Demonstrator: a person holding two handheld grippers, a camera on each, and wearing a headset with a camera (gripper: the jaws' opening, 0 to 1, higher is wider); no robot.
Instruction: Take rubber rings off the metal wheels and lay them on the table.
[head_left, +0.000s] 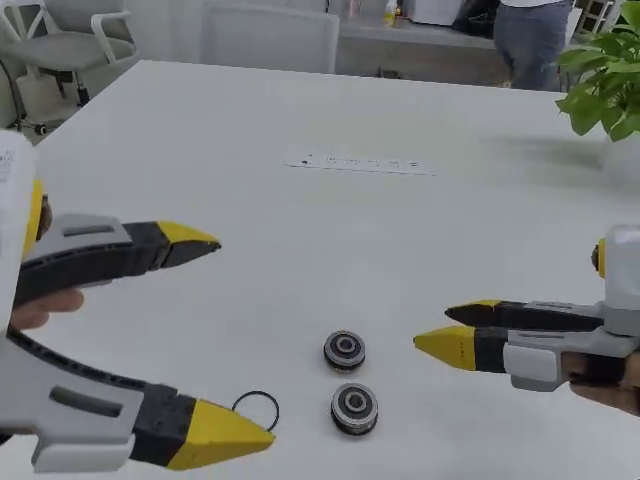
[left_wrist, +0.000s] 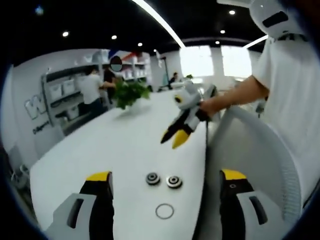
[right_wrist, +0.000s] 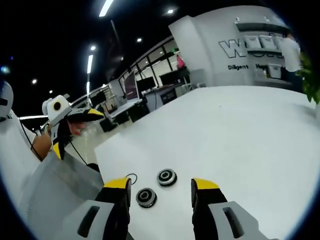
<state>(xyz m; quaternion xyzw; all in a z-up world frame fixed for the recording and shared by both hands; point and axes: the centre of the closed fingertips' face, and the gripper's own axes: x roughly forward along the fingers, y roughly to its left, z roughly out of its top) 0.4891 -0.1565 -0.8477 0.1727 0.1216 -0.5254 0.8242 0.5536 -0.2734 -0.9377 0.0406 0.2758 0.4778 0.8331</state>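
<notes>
Black rubber ring (head_left: 255, 393) lies loose on the table (head_left: 330, 240), lower centre of the head view, beside two wheels (head_left: 344, 350) whose dark rims suggest rings left to remove. Both grippers are empty: left gripper (head_left: 215, 340) gapes wide, right gripper (head_left: 437, 328) is narrowly parted.

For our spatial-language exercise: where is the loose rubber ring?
In the head view, the rubber ring lies on the table, just left of the nearer metal wheel, by the lower jaw of the left gripper.
</notes>
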